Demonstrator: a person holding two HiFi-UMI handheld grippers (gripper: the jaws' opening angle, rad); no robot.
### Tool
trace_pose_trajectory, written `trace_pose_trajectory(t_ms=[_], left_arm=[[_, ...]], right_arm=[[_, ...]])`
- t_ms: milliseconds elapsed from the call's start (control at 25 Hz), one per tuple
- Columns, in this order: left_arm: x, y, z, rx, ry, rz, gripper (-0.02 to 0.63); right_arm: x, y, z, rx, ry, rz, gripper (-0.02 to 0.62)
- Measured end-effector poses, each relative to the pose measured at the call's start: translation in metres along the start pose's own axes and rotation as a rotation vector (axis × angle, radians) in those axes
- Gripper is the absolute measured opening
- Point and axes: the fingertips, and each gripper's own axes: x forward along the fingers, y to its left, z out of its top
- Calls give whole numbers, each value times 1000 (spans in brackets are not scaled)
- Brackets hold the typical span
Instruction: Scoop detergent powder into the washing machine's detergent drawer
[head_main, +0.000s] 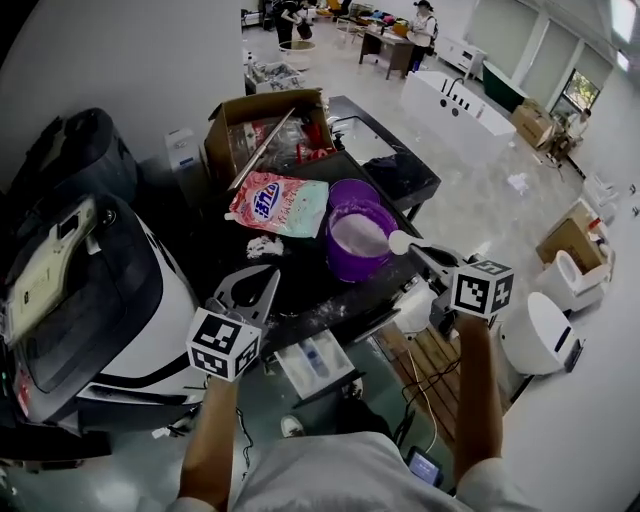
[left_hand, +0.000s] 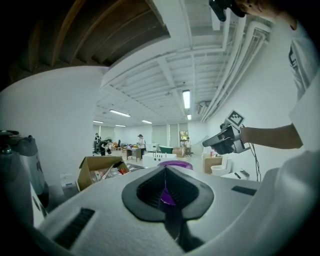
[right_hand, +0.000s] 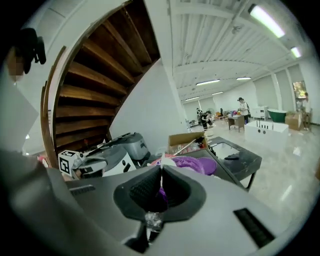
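Observation:
A purple tub (head_main: 345, 264) holding white powder (head_main: 355, 236) stands on the black table, and it also shows in the left gripper view (left_hand: 175, 164) and the right gripper view (right_hand: 195, 164). My right gripper (head_main: 420, 254) is shut on the handle of a small scoop (head_main: 399, 241). The scoop's round white bowl hangs at the tub's right rim. My left gripper (head_main: 264, 274) hovers left of the tub, shut and holding nothing. Below the table edge, the detergent drawer (head_main: 316, 362) is pulled out. The washing machine (head_main: 110, 300) sits at the left.
A pink and teal detergent bag (head_main: 280, 203) lies behind the tub, next to a purple lid (head_main: 352, 189). An open cardboard box (head_main: 262, 128) stands at the table's far end. Spilled powder dusts the table front. Cables and a white bin (head_main: 535, 335) are on the floor at the right.

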Motion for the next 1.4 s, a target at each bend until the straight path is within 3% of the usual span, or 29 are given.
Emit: trace_pose_trajectory(t_ms=[520, 920, 1400], left_arm=[[-30, -56, -38, -25, 24, -74, 11], [-47, -60, -83, -30, 116, -45, 11], [-71, -68, -124, -62, 181, -5, 11]], right_arm=[[-82, 63, -89, 135, -64, -45, 5], [-43, 90, -148, 201, 33, 33, 5], [-14, 102, -202, 196, 165, 77, 5]])
